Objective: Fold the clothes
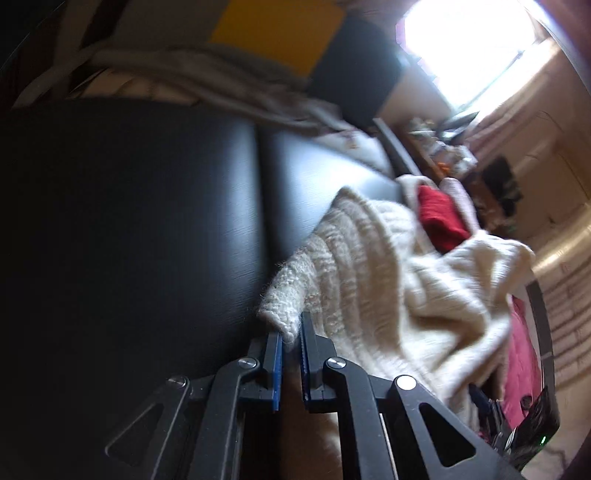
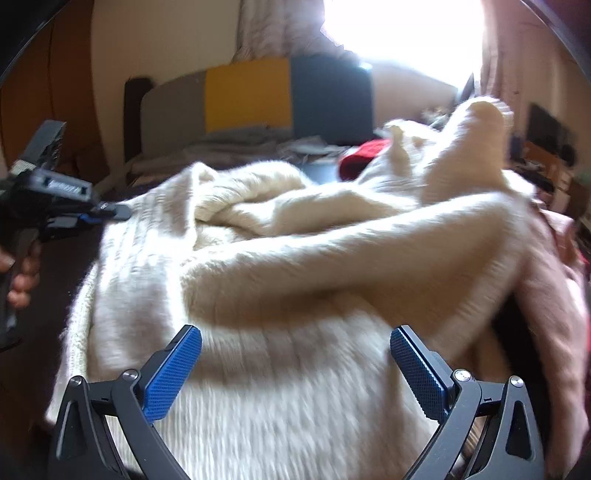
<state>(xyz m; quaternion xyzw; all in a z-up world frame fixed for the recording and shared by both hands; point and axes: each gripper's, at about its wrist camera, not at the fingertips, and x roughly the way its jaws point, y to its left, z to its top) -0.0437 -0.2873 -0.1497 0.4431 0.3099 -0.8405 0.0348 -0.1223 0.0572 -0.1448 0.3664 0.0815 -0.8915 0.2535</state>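
Note:
A cream knitted sweater [image 2: 295,258] lies rumpled on a black surface [image 1: 129,221]. In the left wrist view my left gripper [image 1: 291,332] is shut on a corner of the sweater [image 1: 369,266], which trails off to the right. In the right wrist view my right gripper [image 2: 295,339] is open just above the sweater's body, its blue pads [image 2: 173,369] wide apart with nothing between them. The left gripper also shows at the left of the right wrist view [image 2: 107,212], at the sweater's edge. A sleeve crosses the sweater diagonally.
A red garment [image 1: 439,218] lies beyond the sweater, also in the right wrist view [image 2: 362,155]. Pink cloth [image 1: 521,354] lies at the right. A grey, yellow and blue panel [image 2: 251,96] stands behind. A bright window [image 2: 402,33] is at the back.

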